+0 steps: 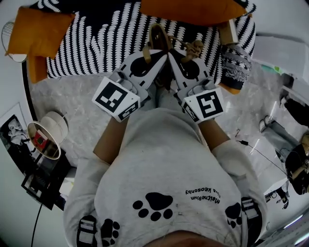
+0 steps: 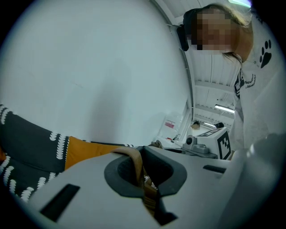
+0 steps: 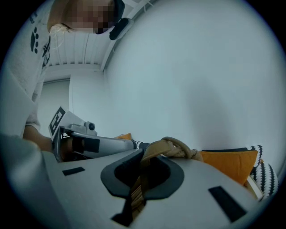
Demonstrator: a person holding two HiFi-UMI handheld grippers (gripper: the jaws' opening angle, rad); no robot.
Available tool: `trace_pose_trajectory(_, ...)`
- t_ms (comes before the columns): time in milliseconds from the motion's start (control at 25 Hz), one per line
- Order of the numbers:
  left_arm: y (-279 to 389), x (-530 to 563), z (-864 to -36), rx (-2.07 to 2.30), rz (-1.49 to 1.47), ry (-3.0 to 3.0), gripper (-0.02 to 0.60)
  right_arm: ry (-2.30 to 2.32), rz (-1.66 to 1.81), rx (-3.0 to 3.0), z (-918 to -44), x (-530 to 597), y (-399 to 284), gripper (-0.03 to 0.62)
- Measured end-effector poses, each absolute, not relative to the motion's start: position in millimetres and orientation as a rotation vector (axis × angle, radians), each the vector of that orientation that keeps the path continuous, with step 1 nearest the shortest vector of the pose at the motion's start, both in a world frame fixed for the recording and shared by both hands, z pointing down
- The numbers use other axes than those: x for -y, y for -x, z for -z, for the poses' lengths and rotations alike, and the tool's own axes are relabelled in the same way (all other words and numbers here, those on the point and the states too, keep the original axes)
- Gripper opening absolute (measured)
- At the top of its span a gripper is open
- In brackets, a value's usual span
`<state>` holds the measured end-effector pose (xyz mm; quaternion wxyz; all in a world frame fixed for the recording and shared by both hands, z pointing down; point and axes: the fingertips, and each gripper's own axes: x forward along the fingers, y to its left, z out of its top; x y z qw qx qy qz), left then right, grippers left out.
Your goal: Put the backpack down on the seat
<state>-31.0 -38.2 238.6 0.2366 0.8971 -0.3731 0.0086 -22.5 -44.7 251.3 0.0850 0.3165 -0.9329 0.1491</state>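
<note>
Here, going left to right: an orange cushion [image 1: 41,31] lies well to the left of the fingers, on the seat [image 1: 96,43], a sofa with a black-and-white striped cover that spreads out just beyond the fingertips. A round lamp [image 1: 48,135] stands on the floor, behind and left of the fingers.

The left gripper [image 1: 159,54] has its fingers pressed together on a flat tan strap [image 1: 157,36] of the backpack. In the left gripper view, the webbing [image 2: 132,159] runs up through the pinched gap of the left gripper [image 2: 144,183].

Just beside it, almost tip to tip, the right gripper [image 1: 175,53] is likewise clamped tight on a knotted strap [image 1: 194,47]. In the right gripper view, the knot [image 3: 176,146] sits just past the closed fingers of the right gripper [image 3: 138,181].

The backpack's body is hidden under both sets of fingers, so whether it touches the seat cannot be told.

Beyond the right fingers lies a second orange cushion [image 1: 193,9], and to their right a grey patterned knit cushion [image 1: 235,62].
</note>
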Motion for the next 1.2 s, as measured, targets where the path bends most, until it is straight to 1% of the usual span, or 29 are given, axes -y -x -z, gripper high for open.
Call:
trace_pose_trajectory(200,33.0,40.9,-258.7,0.996,-0.034,-2.466,0.02,-0.928,-0.449,2.765,-270.8,45.4,24.9,0.037)
trace_pose_trajectory(480,43.1,62.4,-329.7,0.974,-0.096,-2.464,0.02,-0.942,-0.46,2.721,-341.6,65.8,32.5,0.037)
trace_pose_trajectory(680,47.7,67.4,-370.5,0.982,-0.116,-2.458,0.02,-1.011,-0.487,2.748,-371.4,77.9,37.2,0.037)
trace_pose_trajectory(840,53.7,76.3,-412.3,0.986,-0.126,-2.44,0.02,-0.939,-0.454,2.695,-422.8,80.3,41.2,0.037)
trace_pose_trajectory(1200,38.8,85.4,-477.3,0.955,-0.168,-2.437,0.02,-0.972,-0.467,2.658,-489.3,87.9,23.4,0.037)
